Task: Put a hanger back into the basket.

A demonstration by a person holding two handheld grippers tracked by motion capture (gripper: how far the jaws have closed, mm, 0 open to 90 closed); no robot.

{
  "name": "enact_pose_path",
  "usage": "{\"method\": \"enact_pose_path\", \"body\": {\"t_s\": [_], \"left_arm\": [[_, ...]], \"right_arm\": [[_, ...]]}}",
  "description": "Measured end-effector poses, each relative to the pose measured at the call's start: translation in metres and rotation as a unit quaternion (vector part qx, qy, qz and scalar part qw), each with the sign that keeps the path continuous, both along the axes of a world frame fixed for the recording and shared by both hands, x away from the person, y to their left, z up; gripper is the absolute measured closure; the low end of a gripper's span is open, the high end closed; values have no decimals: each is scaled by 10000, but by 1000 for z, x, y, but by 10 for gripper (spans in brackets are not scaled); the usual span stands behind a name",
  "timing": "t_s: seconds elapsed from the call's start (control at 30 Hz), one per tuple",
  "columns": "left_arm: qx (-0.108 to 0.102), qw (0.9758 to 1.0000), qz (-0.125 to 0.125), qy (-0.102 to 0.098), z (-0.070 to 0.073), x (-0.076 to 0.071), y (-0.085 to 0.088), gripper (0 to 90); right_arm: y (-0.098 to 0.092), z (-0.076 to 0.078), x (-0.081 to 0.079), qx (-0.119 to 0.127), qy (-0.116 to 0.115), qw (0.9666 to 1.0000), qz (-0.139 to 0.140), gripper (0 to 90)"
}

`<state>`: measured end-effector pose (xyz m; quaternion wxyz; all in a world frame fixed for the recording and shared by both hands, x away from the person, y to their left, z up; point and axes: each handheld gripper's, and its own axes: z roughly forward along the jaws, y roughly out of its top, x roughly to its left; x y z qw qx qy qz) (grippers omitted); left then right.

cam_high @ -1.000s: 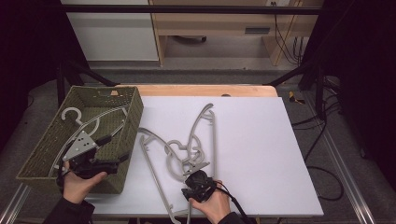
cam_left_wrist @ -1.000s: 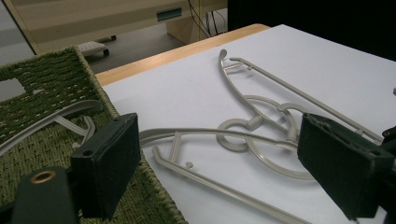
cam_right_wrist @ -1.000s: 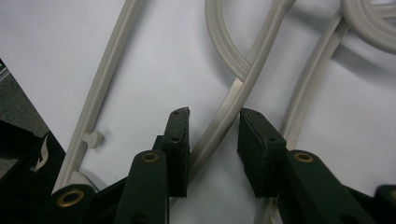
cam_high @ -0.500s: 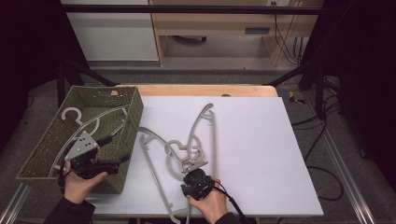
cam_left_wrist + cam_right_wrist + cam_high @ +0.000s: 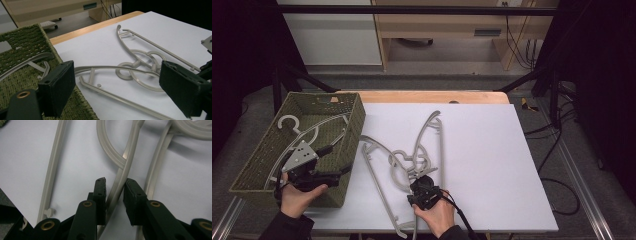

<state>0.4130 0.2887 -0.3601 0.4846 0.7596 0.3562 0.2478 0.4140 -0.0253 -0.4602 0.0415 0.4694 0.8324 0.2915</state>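
Note:
Two grey plastic hangers (image 5: 412,160) lie tangled by their hooks on the white table (image 5: 492,150). A third grey hanger (image 5: 292,125) rests in the green woven basket (image 5: 357,117) at the left. My right gripper (image 5: 424,187) points down at the near part of the tangle. In the right gripper view its jaws (image 5: 115,187) straddle one hanger's thin arm (image 5: 122,172). They have just been closing, and a slit of table still shows beside the right pad. My left gripper (image 5: 337,161) hovers over the basket's near right corner, wide open with nothing held (image 5: 120,92).
The basket's wall (image 5: 25,42) stands right under the left jaws. A long straight hanger bar (image 5: 53,165) runs along the table toward its near edge. Bare white table lies to the right. A wooden strip (image 5: 427,96) borders the far side.

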Motion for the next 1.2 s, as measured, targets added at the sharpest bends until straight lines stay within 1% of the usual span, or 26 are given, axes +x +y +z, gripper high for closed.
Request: {"method": "enact_pose_path", "body": {"t_s": [0.03, 0.07, 0.13, 0.17, 0.2, 0.27, 0.3, 0.37, 0.4, 0.43, 0.57, 0.67, 0.7, 0.83, 0.87, 0.93, 0.97, 1.0, 1.03, 1.1, 1.2], "left_arm": [[-3, 10000, 2, -4, 0, 0, 0, 132], [-7, 10000, 5, -3, 0, 0, 0, 132], [-9, 10000, 5, -7, 0, 0, 0, 132], [-9, 10000, 6, -5, 0, 0, 0, 132], [-11, 10000, 5, -3, 0, 0, 0, 132], [12, 10000, -2, -6, 0, 0, 0, 132], [22, 10000, -6, -6, 0, 0, 0, 132], [34, 10000, -6, -4, 0, 1, -1, 132], [38, 10000, -7, 0, -1, 1, -1, 132], [26, 10000, -3, 13, -1, 1, -1, 132], [29, 10000, -3, 18, -1, 1, -1, 133], [40, 10000, -4, 6, -1, 1, -1, 133], [40, 10000, -3, 1, -1, 1, 0, 133], [25, 10000, -20, 1, 0, -1, -1, 134], [41, 10000, -38, 0, 1, -1, -1, 134], [44, 10000, -80, -12, 2, -2, -3, 134], [34, 9999, -107, -16, 3, -3, -4, 135], [44, 9999, -137, -28, 4, -3, -5, 134], [54, 9998, -172, -33, 5, -4, -6, 135], [78, 9996, -263, -39, 6, -6, -10, 134], [208, 9987, -474, -4, 8, -8, -18, 134]], "right_arm": [[-1, 1, 0, 9, 24, 10000, -71, 739], [-3, 3, 1, 33, -12, 9999, -140, 745], [-9, 6, 2, 167, -104, 9998, -104, 756], [-12, 9, 3, 170, -163, 9996, -122, 764], [-15, 12, 3, 169, -175, 9995, -180, 773], [-23, 19, 4, 251, -222, 9990, -298, 793], [-27, 22, 5, 262, -273, 9988, -322, 806], [-36, 27, 8, 364, -287, 9983, -348, 819], [-40, 29, 9, 341, -332, 9982, -361, 821], [-44, 31, 10, 375, -359, 9981, -332, 822], [-53, 35, 14, 442, -312, 9982, -244, 823], [-58, 38, 16, 555, -307, 9979, -126, 823], [-61, 40, 17, 600, -340, 9976, -53, 823], [-72, 49, 18, 762, -295, 9966, 35, 823], [-75, 52, 18, 799, -337, 9962, 110, 823], [-82, 56, 19, 858, -300, 9956, 222, 823], [-86, 58, 20, 855, -361, 9950, 366, 823], [-91, 60, 21, 909, -350, 9941, 482, 822], [-95, 62, 22, 944, -354, 9932, 579, 822], [-103, 64, 22, 996, -433, 9911, 764, 822], [-113, 67, 22, 1025, -527, 9883, 999, 822]]}}
